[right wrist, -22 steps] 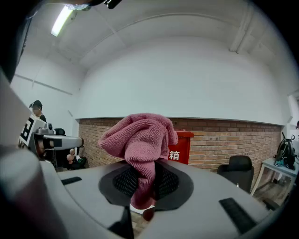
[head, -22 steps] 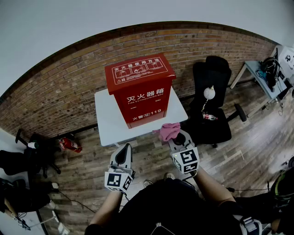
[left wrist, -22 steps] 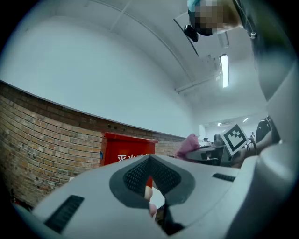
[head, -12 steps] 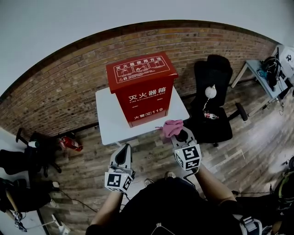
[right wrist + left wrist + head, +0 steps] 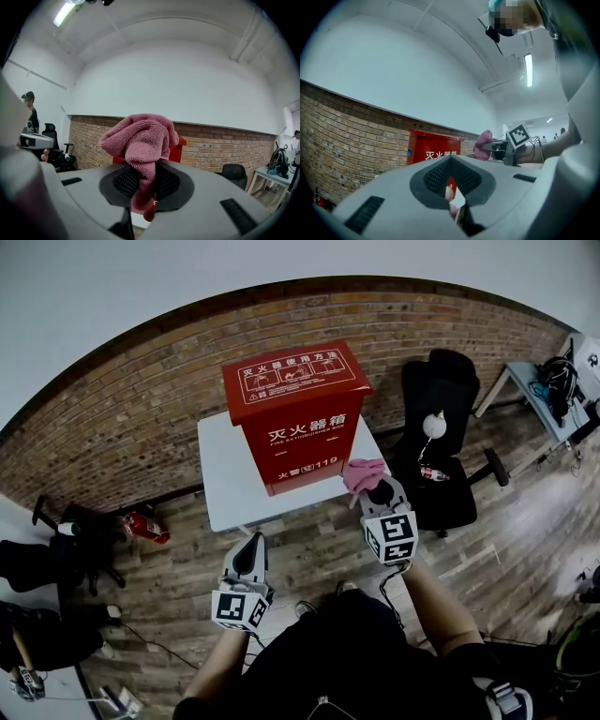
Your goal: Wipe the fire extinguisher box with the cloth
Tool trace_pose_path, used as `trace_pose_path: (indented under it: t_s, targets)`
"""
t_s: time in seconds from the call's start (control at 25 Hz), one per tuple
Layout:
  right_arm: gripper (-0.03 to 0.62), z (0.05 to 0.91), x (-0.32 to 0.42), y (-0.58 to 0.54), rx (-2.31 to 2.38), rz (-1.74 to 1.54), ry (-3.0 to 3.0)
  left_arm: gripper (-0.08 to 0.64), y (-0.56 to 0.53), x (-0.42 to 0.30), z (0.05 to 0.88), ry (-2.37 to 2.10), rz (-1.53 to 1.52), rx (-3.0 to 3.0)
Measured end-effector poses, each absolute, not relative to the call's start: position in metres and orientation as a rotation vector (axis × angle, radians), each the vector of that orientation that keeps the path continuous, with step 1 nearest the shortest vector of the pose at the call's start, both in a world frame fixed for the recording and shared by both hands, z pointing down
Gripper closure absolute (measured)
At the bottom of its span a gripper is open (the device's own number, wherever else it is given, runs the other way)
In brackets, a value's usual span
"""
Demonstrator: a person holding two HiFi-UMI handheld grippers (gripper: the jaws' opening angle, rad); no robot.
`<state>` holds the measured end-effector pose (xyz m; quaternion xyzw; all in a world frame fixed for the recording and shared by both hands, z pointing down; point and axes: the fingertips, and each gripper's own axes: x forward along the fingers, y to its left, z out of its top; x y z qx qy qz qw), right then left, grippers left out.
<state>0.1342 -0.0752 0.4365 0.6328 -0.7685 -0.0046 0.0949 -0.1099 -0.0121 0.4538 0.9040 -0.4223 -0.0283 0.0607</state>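
Head view: fire extinguisher box (image 5: 298, 418) stands on the white bench (image 5: 220, 488), with bare bench at its 9 o'clock and an office chair (image 5: 436, 442) off the bench's 3 o'clock edge. Right gripper (image 5: 375, 486) holds the cloth (image 5: 364, 472) at the box's 4 o'clock corner. Left gripper (image 5: 250, 547) hangs past the bench's 6 o'clock edge.
Left gripper view: jaws nearly together, nothing between.
Right gripper view: jaws clamped on the cloth, box behind.
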Motion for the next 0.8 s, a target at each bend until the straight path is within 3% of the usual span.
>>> trace_pose_path:
  t_s: [0.8]
  targets:
    - [0.517, 0.443, 0.209, -0.197, 1.778, -0.061, -2.314, 0.538, -0.058, -0.054, 0.456, -1.484, -0.025, 2.582]
